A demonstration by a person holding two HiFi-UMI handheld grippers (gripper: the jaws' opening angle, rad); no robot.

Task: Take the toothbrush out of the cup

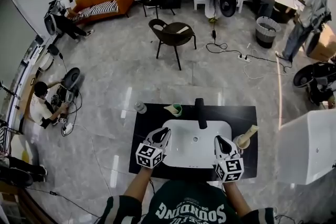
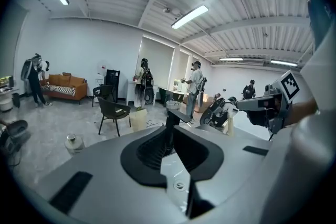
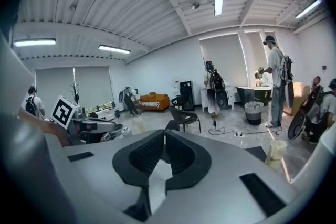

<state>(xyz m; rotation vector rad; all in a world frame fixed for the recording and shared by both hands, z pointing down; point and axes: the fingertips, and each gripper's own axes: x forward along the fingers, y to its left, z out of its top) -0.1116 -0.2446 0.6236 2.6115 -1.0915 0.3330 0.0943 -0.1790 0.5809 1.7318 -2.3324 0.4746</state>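
Observation:
A beige cup point(image 1: 242, 141) stands on the black table point(image 1: 144, 128) right of the white sink point(image 1: 195, 150), with a cream handle point(image 1: 252, 130) that looks like the toothbrush leaning out of it up and to the right. My right gripper point(image 1: 219, 139) is just left of that cup, over the sink's right edge, jaws shut and empty. In the right gripper view the cup point(image 3: 275, 153) is low on the right, off the line of the right gripper point(image 3: 164, 137). My left gripper point(image 1: 164, 133) hovers over the sink's left edge, and its own view shows the left gripper point(image 2: 169, 130) shut on nothing.
A black faucet point(image 1: 200, 113) rises behind the sink. A green cup point(image 1: 176, 110) with a pale thing at its rim and a small jar point(image 1: 140, 107) stand at the table's far edge. A white cabinet point(image 1: 310, 147) stands right; a chair point(image 1: 173, 34) and people are beyond.

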